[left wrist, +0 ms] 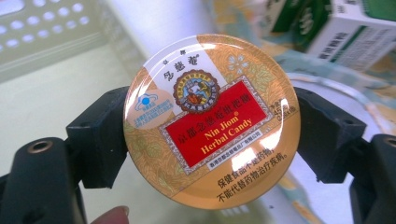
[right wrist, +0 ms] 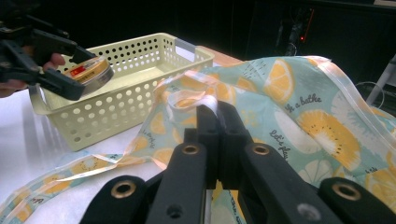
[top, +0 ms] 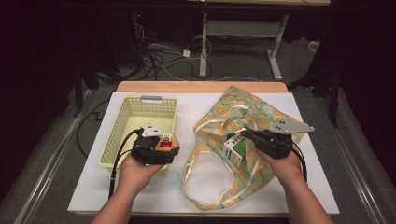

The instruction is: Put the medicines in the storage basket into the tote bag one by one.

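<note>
Carrying the tin (top: 166,142) — pinched across its rim by the left gripper (top: 161,145) fingers, beside the basket (top: 122,122) wall — calls for keeping it level until over the basket, while the right gripper (top: 247,135) fingers, shut tight on the bag (top: 243,107) edge, hold it open.

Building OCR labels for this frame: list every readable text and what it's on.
"Nin Jiom" / "Herbal Candy": red panel on the candy tin lid, clamped in the left claw.
Chinese lines on the lid: present, not transcribed.
"let's play": fruit-print bag, pinched at its edge by the right claw.
"a bathe", preceded by a blurred word: same bag.
Green-white box: print too blurred.
</note>
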Action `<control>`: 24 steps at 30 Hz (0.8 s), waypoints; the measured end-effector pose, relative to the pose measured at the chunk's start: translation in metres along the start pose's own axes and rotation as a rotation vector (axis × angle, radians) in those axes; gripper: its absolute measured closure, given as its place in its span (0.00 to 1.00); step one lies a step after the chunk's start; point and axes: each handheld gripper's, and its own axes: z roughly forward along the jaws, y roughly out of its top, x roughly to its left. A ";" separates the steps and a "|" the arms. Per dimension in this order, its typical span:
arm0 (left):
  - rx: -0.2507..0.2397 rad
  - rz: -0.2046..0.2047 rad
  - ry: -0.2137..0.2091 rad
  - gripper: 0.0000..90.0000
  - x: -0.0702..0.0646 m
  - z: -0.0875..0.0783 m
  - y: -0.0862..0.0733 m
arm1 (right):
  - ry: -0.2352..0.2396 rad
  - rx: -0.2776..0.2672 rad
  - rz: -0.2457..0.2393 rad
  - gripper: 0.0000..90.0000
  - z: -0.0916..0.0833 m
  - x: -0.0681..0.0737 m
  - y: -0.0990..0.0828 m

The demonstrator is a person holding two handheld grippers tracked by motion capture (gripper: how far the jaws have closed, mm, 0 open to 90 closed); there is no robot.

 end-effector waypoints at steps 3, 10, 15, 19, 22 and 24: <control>-0.008 0.024 -0.027 0.21 -0.010 0.000 0.002 | 0.000 0.000 -0.002 1.00 0.000 0.000 0.000; -0.019 0.055 -0.071 0.21 -0.028 0.007 0.007 | 0.001 0.000 0.000 1.00 0.000 0.001 0.000; -0.011 0.082 -0.097 0.21 -0.039 0.017 0.012 | -0.001 -0.004 0.000 1.00 0.000 0.000 0.000; -0.002 0.096 -0.108 0.21 -0.046 0.029 0.016 | 0.001 -0.006 -0.005 1.00 0.000 0.000 0.001; 0.025 0.103 -0.117 0.21 -0.050 0.042 0.020 | 0.002 -0.006 -0.004 1.00 0.000 0.000 0.001; 0.036 0.106 -0.119 0.21 -0.052 0.051 0.023 | 0.003 -0.007 -0.003 1.00 0.000 0.001 0.001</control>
